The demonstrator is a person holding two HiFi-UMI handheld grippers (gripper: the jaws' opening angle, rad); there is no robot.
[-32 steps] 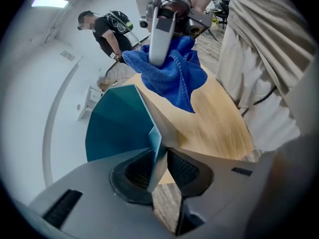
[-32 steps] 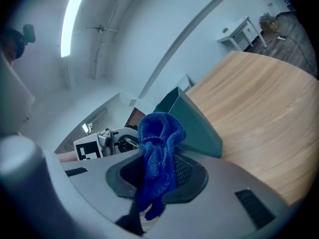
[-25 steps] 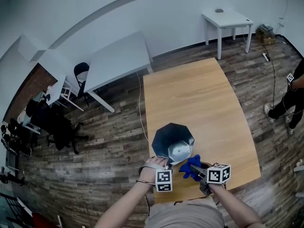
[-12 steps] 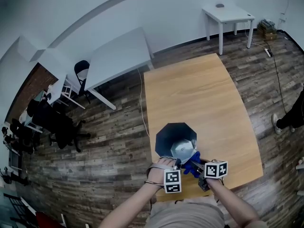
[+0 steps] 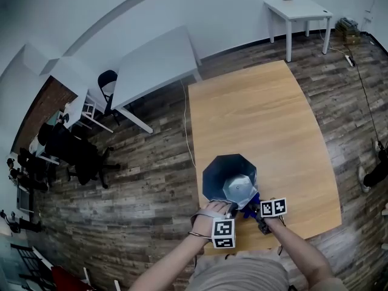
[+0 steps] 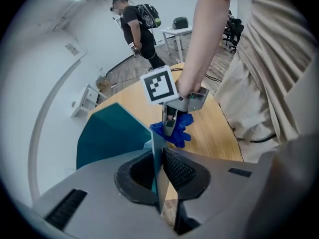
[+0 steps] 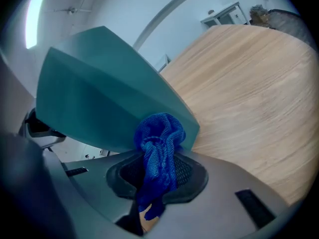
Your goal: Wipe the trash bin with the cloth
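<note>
The trash bin [image 7: 99,93] is teal, the cloth [image 7: 158,148] blue, the table [image 5: 260,114] pale woodgrain.

Sparse open office — dark wood-plank floor [image 5: 139,180], plain white walls [image 5: 200,11]. A light wooden desk [image 5: 260,120] in the middle, a large white desk [image 5: 154,68] far left, a small white desk [image 5: 297,8] far right — black office chairs [image 5: 70,153] at left.

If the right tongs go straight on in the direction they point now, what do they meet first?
Most likely the side wall of the teal faceted trash bin. The right tongs hold a bunched blue cloth, and its front lies right at that wall; whether they touch I cannot tell.
</note>
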